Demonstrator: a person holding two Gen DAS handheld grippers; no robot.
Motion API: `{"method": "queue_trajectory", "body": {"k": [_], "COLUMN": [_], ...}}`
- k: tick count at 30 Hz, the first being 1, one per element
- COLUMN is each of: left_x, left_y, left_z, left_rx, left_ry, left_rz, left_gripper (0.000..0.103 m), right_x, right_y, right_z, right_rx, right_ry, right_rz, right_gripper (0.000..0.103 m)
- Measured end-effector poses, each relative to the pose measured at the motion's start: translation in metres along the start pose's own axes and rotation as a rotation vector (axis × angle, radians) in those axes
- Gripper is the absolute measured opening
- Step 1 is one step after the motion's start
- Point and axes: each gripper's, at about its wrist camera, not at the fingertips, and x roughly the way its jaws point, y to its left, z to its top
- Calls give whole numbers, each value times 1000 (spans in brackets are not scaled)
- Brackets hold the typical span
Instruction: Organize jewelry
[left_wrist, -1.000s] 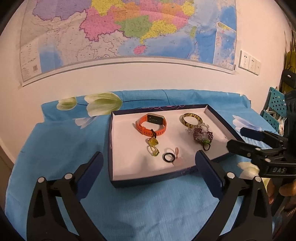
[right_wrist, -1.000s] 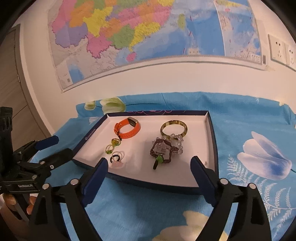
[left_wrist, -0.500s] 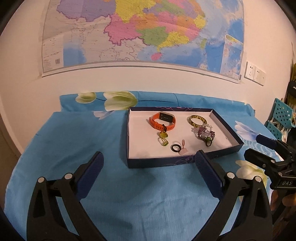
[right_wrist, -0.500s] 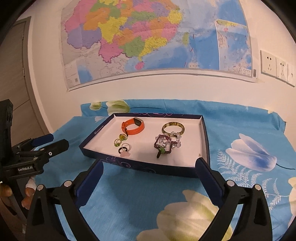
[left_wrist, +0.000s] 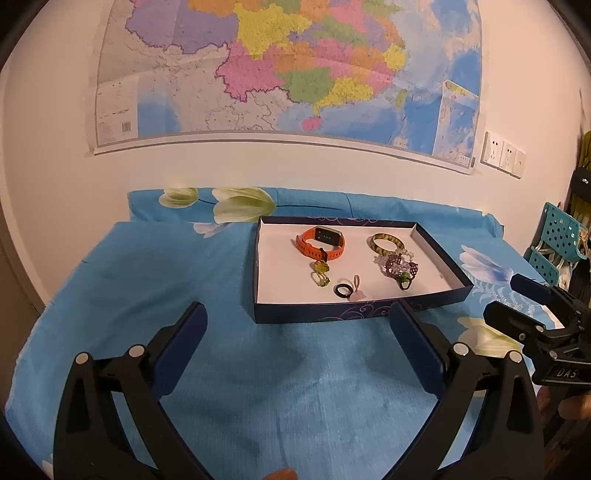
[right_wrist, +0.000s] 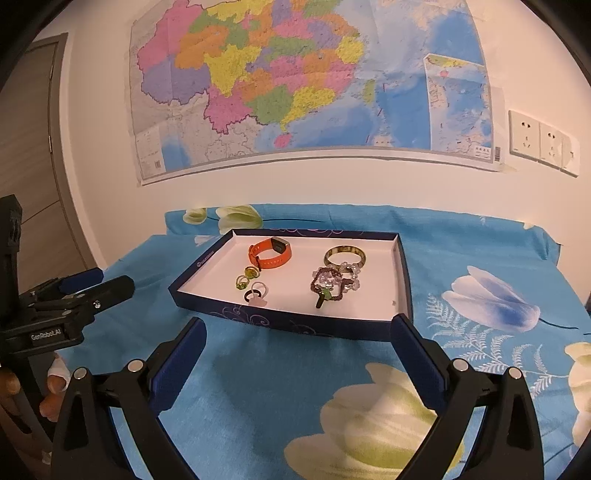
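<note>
Both claws, left claw (left_wrist: 297, 341) and right claw (right_wrist: 295, 354), are held spread and empty above the blue floral bedsheet (left_wrist: 155, 280). Jewelry is already laid in the shallow navy cardboard tray (left_wrist: 258, 273) toward the bed's far edge; organizing looks nearly done. The orange silicone smartwatch (left_wrist: 320, 243) lies with its long axis across the tray.
</note>
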Motion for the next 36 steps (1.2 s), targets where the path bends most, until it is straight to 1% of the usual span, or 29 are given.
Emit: {"method": "queue_trajectory", "body": {"k": [12, 17, 22, 36], "left_x": [-19, -23, -29, -44], "left_y": [-5, -7, -8, -10], "left_z": [-11, -13, -14, -16], "left_rx": [10, 16, 20, 28], "left_ry": [-17, -19, -40, -74], "left_rz": [2, 11, 26, 28], "left_gripper": [97, 97, 97, 97], "right_x": [-22, -27, -31, -37], "right_y": [5, 4, 6, 8], "right_z": [-3, -6, -8, -12], "right_rx": [-18, -5, -2, -4], "right_ry": [-43, -42, -44, -45], "right_rz": [-13, -1, 0, 3], "right_gripper": [96, 96, 96, 96]}}
